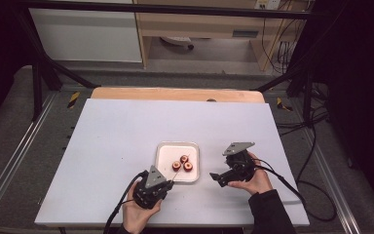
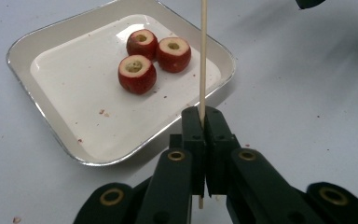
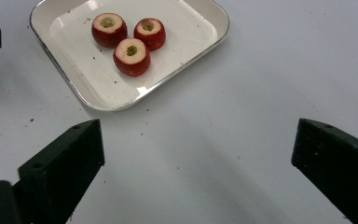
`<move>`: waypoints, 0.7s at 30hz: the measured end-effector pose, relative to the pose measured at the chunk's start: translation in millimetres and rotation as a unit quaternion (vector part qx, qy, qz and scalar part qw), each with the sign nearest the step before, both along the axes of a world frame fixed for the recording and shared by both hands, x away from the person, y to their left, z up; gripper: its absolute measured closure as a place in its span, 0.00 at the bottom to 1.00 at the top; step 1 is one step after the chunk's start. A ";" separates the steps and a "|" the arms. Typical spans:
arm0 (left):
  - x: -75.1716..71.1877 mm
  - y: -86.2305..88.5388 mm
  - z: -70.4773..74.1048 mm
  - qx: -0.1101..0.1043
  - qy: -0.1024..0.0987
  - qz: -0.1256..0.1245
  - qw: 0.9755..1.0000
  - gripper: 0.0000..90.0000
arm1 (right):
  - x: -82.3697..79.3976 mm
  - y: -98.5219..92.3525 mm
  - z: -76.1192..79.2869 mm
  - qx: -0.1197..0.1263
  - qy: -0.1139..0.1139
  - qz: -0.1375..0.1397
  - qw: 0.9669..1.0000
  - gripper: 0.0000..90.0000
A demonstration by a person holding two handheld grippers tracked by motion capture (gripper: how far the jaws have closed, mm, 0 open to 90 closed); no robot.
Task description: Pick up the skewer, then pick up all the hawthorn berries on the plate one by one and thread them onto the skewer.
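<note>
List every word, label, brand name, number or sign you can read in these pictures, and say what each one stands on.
None can be read.
Tray: no print.
Cored red fruits: unmarked.
Wooden skewer: unmarked.
White table: blank.
Yellow-and-black hazard strips on the floor rail: stripes, no words.
Small plate on the wooden furniture behind: too small and blurred to read.
</note>
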State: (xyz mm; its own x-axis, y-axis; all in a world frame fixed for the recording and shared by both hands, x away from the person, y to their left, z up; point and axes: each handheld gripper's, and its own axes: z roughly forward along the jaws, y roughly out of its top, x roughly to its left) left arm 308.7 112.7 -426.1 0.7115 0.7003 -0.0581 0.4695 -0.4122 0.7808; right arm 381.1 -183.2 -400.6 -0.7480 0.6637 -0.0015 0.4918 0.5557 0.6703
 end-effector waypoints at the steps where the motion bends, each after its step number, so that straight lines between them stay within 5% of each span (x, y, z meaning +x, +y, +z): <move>1: -0.6 2.1 -0.7 -0.003 -0.004 0.005 1.000 0.98 | 1.2 1.7 1.3 -0.001 0.004 0.002 1.000 0.03; 6: -2.2 11.7 -2.8 -0.029 -0.009 0.019 0.999 0.98 | 5.0 14.1 6.8 0.001 0.013 0.002 1.000 0.02; 21: -6.2 20.9 -4.8 -0.041 -0.014 0.026 0.999 0.98 | 21.4 48.5 11.8 -0.008 0.043 0.006 0.999 0.02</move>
State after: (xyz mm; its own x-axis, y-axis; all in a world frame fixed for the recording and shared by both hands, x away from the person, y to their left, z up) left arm 302.4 133.6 -430.9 0.6762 0.7302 -0.0978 0.4663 -0.3215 0.8241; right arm 402.5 -134.8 -388.8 -0.7540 0.6548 0.0528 0.5406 0.5728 0.6161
